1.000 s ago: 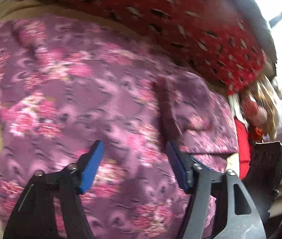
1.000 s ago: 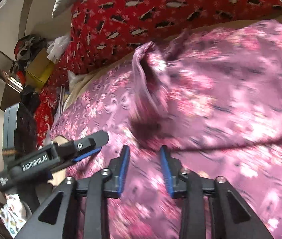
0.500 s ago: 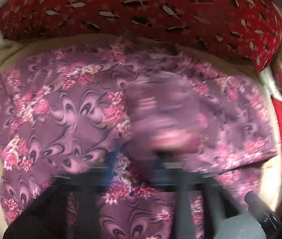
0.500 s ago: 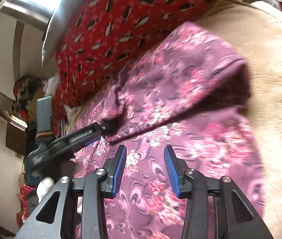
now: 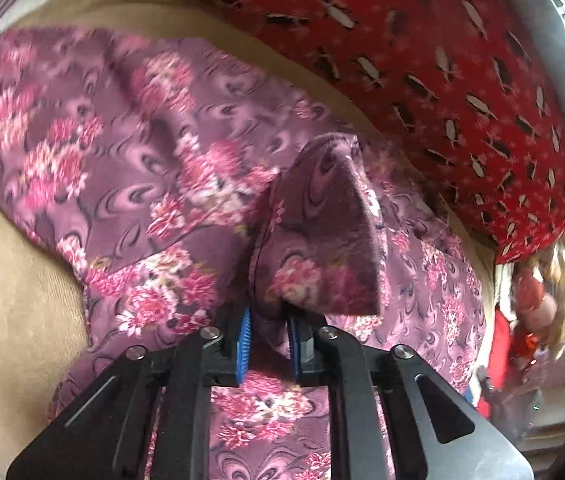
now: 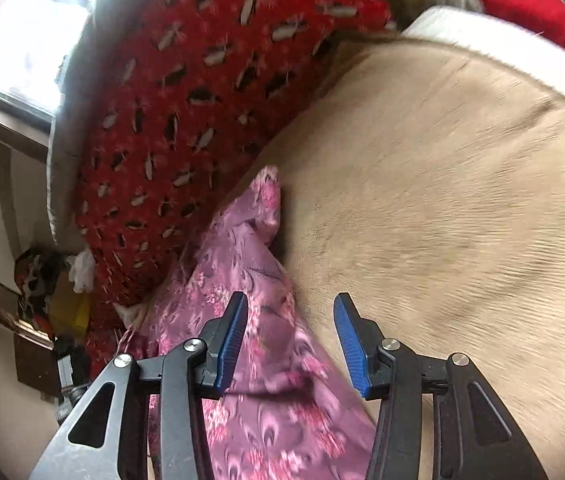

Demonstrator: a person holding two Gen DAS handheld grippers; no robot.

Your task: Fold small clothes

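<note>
Left claw (image 5: 268,340) now pinching garment (image 5: 322,232)

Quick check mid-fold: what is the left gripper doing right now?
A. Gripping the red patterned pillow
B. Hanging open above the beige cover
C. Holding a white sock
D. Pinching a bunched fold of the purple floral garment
D: in the left wrist view the left gripper has its blue jaws closed on a raised fold of the purple floral garment, which stands up above the jaws.
</note>
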